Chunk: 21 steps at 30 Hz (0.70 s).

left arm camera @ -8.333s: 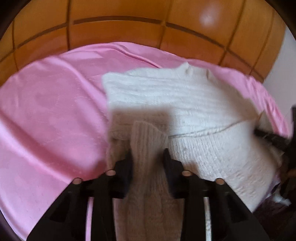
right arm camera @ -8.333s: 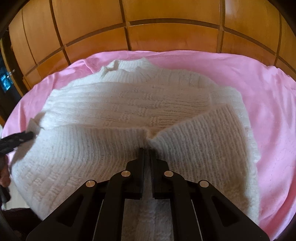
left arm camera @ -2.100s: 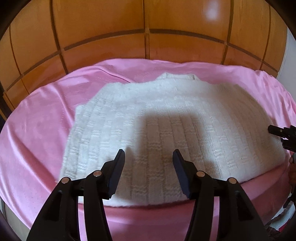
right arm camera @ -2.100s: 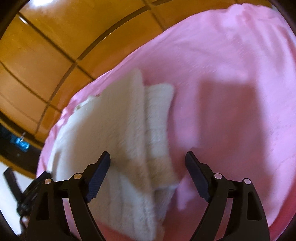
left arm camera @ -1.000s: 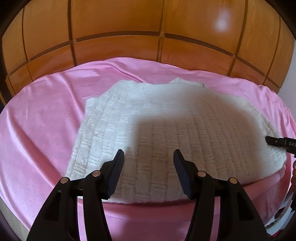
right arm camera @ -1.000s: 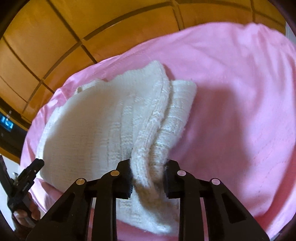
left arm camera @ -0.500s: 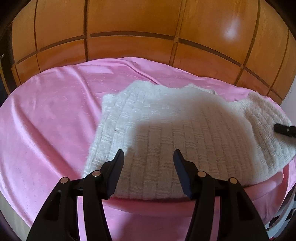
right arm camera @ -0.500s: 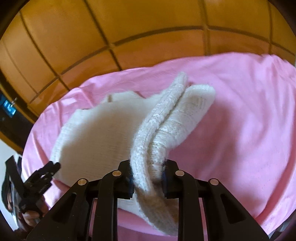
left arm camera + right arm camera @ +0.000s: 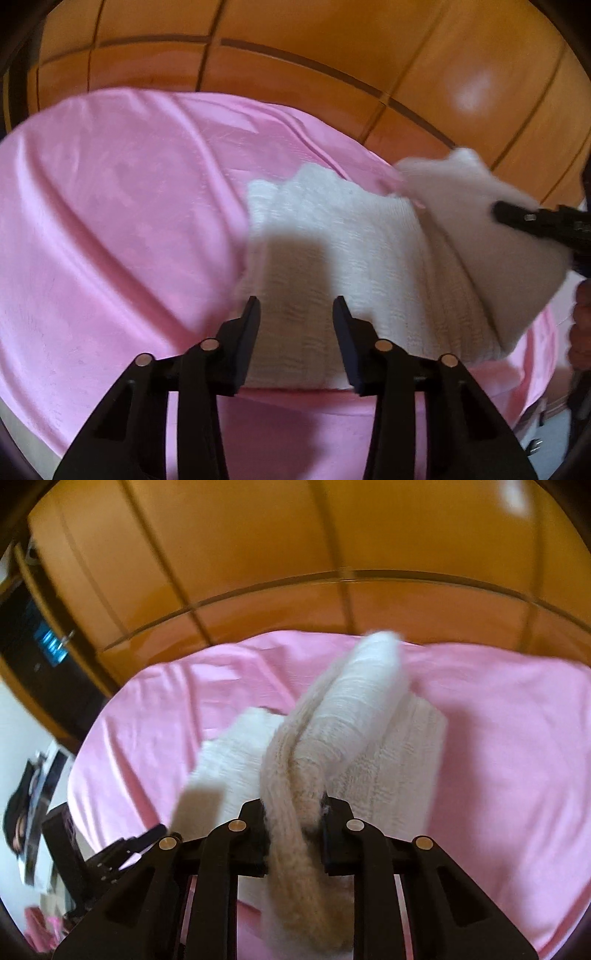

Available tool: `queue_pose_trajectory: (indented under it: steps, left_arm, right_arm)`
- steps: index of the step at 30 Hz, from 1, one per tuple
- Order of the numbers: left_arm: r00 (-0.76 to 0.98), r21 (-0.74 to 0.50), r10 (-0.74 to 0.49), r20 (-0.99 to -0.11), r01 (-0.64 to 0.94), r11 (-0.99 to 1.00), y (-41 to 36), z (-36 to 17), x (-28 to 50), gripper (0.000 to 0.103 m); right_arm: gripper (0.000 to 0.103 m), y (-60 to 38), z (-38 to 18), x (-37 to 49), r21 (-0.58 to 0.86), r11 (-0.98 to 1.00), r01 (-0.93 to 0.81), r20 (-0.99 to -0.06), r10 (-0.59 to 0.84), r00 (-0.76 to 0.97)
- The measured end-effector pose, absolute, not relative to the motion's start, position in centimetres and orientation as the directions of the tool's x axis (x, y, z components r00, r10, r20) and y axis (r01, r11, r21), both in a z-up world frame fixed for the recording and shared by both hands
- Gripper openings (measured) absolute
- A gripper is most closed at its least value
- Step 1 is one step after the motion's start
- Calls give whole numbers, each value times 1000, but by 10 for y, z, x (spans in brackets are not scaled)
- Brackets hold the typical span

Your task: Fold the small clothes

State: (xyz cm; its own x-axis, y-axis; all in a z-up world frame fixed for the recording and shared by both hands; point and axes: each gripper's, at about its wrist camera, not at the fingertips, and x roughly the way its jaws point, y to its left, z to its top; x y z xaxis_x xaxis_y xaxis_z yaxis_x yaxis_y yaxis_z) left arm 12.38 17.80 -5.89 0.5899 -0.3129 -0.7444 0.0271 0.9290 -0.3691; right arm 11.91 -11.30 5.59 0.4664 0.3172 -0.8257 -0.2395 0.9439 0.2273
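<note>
Pink sheet [image 9: 517,757]; sweater [image 9: 295,775] pinched in right hand-held gripper [image 9: 293,814].

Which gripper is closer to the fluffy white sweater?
Right. The right gripper is shut on the white knit sweater, lifting its edge off the pink sheet. The left gripper is open, at the near edge, holding nothing.

The left gripper [image 9: 295,317] hovers with jaws apart over the near edge of the white knit sweater [image 9: 343,258] on the pink sheet [image 9: 122,236]. At right, the right gripper [image 9: 535,219] lifts the sweater's right side.
</note>
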Motion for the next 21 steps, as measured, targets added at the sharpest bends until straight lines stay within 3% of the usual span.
queue_pose_trajectory:
  steps: [4,9,12,15,18,21]
  left_arm:
    - [580,-481,-391,-715,-2,877,206,-65,126,38]
    - [578,-525,-426,-695,-3,851,214,-67,129,42]
    - [563,-593,-491,-664,2,805,216,-67,136,51]
    - [546,-642,-545,-636,17,766,213,-66,142,55]
    - [517,-697,-608,-602,32,717,209,-66,149,58]
    - [469,-753,-678,-566,39,656,200,-68,155,64]
  right_arm:
    - [17,-57,28,126,237,924,-299,-849,347,398]
    - [18,-19,15,111,235,871,-431,-843,403,357]
    - [30,-27,18,102,336,815,-471,-797,513,320]
    - [54,-58,33,89,435,779,-452,-717,603,349]
    - [55,-99,45,70,456,787,-416,-682,610,404]
    - [55,-144,44,47,410,844,-346,-704,534,469]
